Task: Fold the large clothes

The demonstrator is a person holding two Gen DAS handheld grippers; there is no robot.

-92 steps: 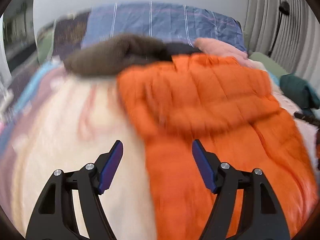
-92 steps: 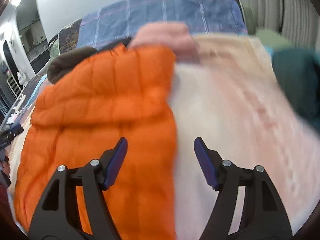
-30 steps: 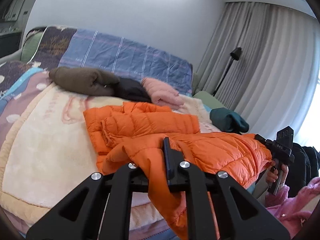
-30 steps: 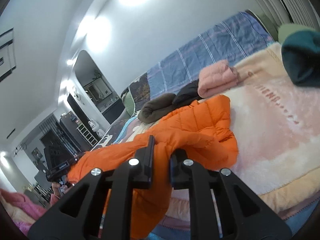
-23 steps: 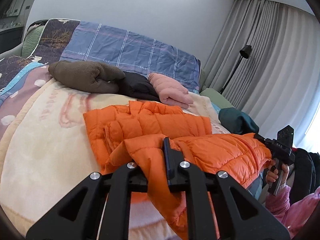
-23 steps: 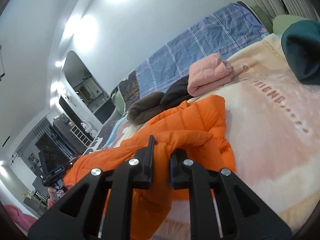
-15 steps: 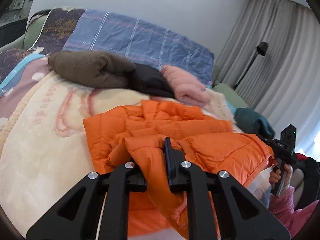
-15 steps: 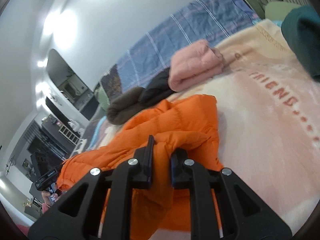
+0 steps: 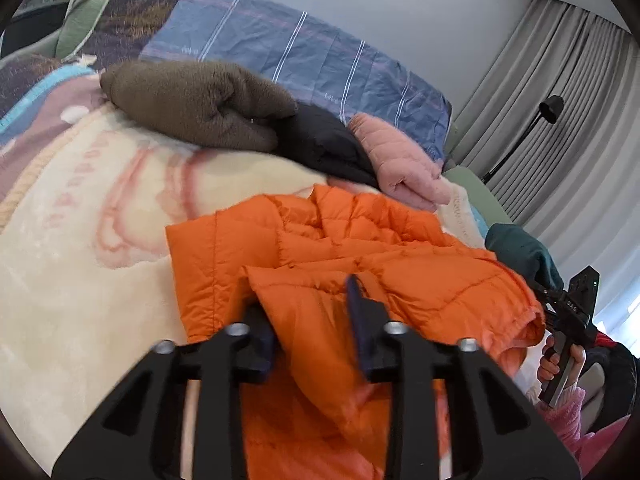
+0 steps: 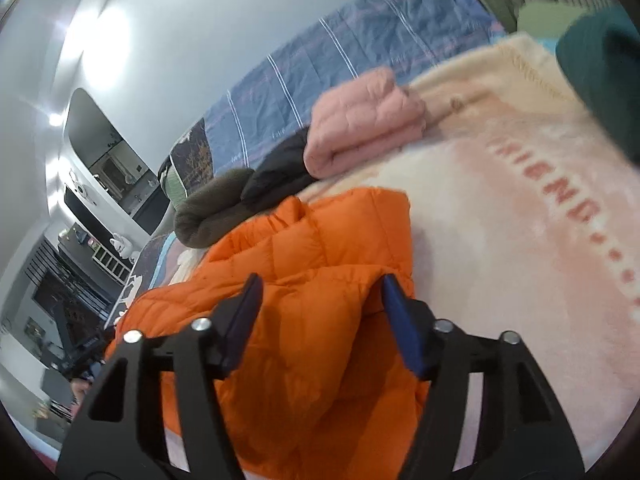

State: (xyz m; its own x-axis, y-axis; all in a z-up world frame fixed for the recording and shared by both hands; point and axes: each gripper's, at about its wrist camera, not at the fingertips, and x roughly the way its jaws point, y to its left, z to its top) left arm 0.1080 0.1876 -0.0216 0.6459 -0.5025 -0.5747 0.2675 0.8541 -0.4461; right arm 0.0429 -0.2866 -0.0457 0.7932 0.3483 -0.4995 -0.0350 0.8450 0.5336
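Spread across the bed, a cream blanket (image 9: 80, 240) carries the orange puffer jacket (image 9: 320, 240); its lower hem is doubled up over the body, likely to halve its length; left tool (image 9: 312, 320) and right tool (image 10: 320, 312) are both opening, jaws apart, the folded edge between them but unpressed, apparently being released; folded brown (image 9: 192, 108), black (image 9: 320, 140) and pink (image 9: 400, 160) garments sit beyond, near the pillow (image 9: 300, 52).

Cream blanket (image 9: 80, 248) with pink print; blue striped pillow (image 9: 304, 60) against wall; black floor lamp (image 9: 550, 106) before grey curtains (image 9: 580, 120); dark shelving (image 10: 68, 272) at left.
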